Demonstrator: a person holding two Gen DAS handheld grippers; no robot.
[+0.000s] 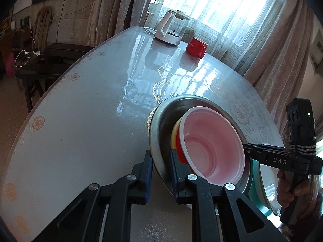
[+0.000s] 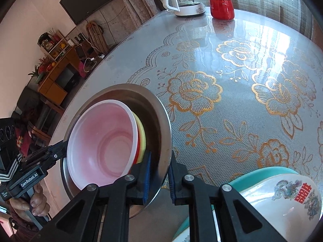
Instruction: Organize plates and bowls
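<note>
A steel plate (image 1: 159, 119) carries a pink plastic bowl (image 1: 212, 147) nested over a red bowl and a yellow one. My left gripper (image 1: 160, 167) is shut on the plate's rim. My right gripper (image 2: 159, 171) is shut on the opposite rim; the plate (image 2: 161, 121) and pink bowl (image 2: 105, 141) show there too. Both hold the plate above the table, apparently tilted. A white bowl (image 2: 286, 197) with a red character sits on a teal plate (image 2: 254, 173) at lower right.
The round table (image 2: 242, 80) has a floral lace cover under glass. A white and glass kettle (image 1: 169, 28) and a red mug (image 1: 196, 47) stand at the far side by the curtained window. Dark benches (image 1: 60, 52) stand beyond the left edge.
</note>
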